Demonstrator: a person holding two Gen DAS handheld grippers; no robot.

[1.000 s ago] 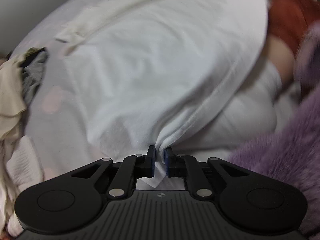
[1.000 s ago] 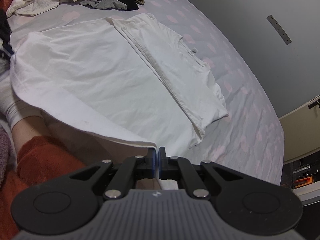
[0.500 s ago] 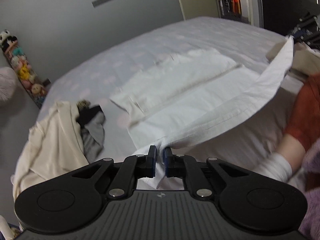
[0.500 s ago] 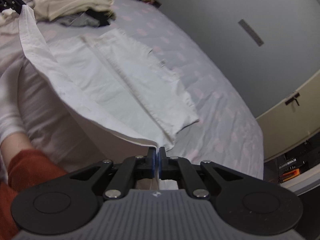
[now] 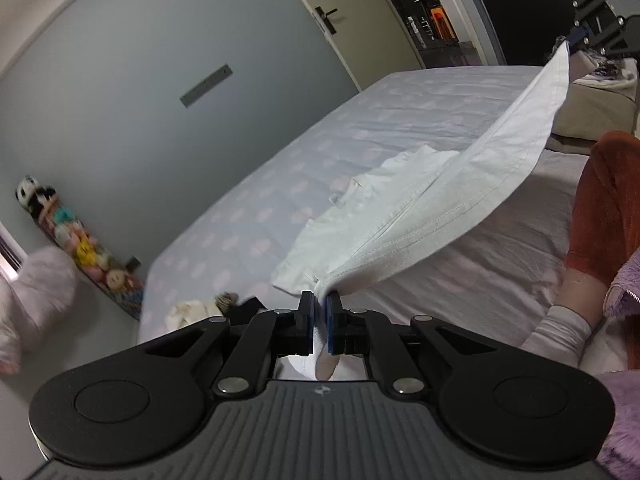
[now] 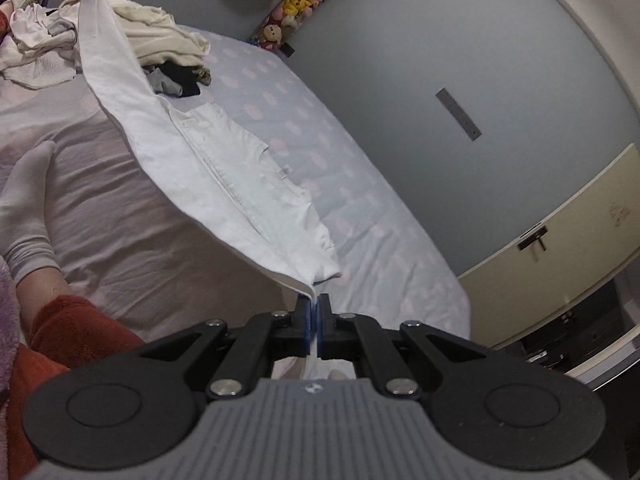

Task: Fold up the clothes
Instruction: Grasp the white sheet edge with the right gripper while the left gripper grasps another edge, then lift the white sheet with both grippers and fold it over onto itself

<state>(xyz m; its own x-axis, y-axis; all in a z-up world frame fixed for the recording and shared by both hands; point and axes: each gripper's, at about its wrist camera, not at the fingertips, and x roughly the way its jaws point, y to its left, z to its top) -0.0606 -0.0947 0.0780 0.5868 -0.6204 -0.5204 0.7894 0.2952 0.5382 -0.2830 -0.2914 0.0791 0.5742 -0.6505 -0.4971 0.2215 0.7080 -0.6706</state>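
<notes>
We see dim, even indoor light in both wrist views, with a cool grey cast and no lamp in frame. The white shirt (image 5: 460, 216) is the brightest surface yet not blown out; beneath its lifted edge a soft shadow lies on the bedsheet (image 6: 132, 240). Fisheye distortion is strong: the wall (image 5: 120, 92) and the door (image 6: 560, 216) bow at the edges. We note motion blur on the pink plush (image 5: 40, 292) at the left margin and softness on the stuffed toys (image 6: 296, 4). The doorway (image 5: 480, 8) beyond is nearly black.
</notes>
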